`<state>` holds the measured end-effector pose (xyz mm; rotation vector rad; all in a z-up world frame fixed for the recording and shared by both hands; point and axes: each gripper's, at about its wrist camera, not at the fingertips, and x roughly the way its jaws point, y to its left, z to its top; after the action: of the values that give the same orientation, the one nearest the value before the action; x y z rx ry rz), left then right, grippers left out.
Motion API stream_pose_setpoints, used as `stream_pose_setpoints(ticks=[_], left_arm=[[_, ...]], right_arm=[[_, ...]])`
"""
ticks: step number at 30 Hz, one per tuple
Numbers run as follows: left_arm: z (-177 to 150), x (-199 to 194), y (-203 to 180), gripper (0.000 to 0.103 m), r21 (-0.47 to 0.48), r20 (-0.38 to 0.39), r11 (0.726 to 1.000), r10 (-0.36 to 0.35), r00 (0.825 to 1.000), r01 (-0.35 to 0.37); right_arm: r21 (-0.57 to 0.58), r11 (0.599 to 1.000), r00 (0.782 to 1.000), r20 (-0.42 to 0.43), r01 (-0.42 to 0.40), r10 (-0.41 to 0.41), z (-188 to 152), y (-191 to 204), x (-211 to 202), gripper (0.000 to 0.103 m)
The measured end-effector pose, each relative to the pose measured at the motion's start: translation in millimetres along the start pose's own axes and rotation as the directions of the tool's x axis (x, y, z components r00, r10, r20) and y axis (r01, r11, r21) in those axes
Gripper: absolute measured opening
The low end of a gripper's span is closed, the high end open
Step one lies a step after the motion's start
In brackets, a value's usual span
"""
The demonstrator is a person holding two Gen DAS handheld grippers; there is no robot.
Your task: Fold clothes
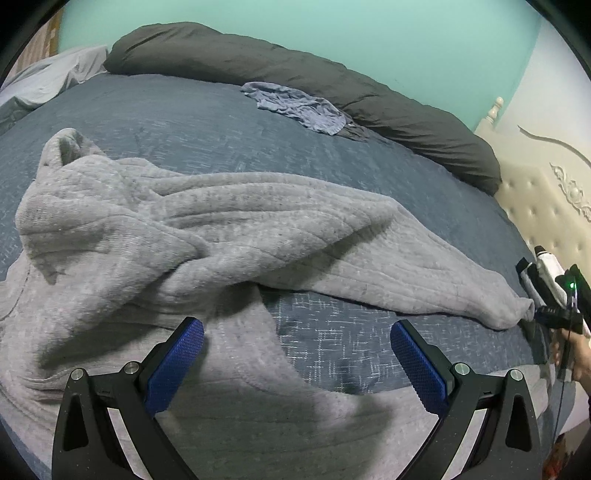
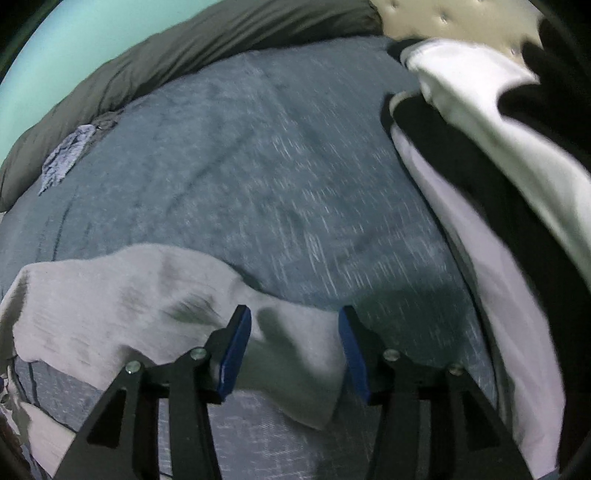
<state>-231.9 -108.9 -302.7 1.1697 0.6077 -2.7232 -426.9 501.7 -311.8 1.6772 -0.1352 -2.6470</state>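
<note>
Across the whole scene, a wide bed [image 1: 155, 110] under a blue-grey speckled cover, backed by a mint-green wall [image 1: 369, 33]. Along the far edge, a long dark grey duvet roll [image 1: 258, 62], bunched up against the wall. At the right end, a cream tufted headboard [image 1: 546, 206] with carved trim. On the near half of the cover, a big grey ribbed sweater [image 1: 147, 229], rumpled and unfolded, one sleeve stretched out to the right with its cuff near the bed's edge, another part draped toward the camera. At the right of the right wrist view, a heap of white and black clothes [image 2: 480, 122], blurred, lying by the headboard. Farther back, a small crumpled pale blue garment [image 1: 299, 105], just beside the duvet roll and well apart from the sweater. Over the near part of the sweater, the left gripper [image 1: 297, 341], blue pads spread wide, nothing between them. At the sleeve's cuff, the right gripper [image 2: 294, 328], jaws partly apart with grey cloth showing between the pads; pads not pressing on it, cloth lying loose on the cover. In the left wrist view, the same tool at the far right edge, gripped by a hand [image 1: 576, 354].
</note>
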Motion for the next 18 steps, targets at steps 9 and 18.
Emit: stream_pose_setpoints(ticks=[9,18], left_arm=[[0,2,-2,0.103,0.0,-0.001,1.0,0.003,1.0,-0.003],[-1,3,-1,0.103,0.004,-0.005,1.0,0.009,1.0,-0.009]], right_arm=[[0.042,0.999,1.0,-0.009,0.007,-0.006,-13,-11,7,0.029],[0.045,0.996,0.989,0.125,0.073,-0.078,8,-10,-19,0.005]])
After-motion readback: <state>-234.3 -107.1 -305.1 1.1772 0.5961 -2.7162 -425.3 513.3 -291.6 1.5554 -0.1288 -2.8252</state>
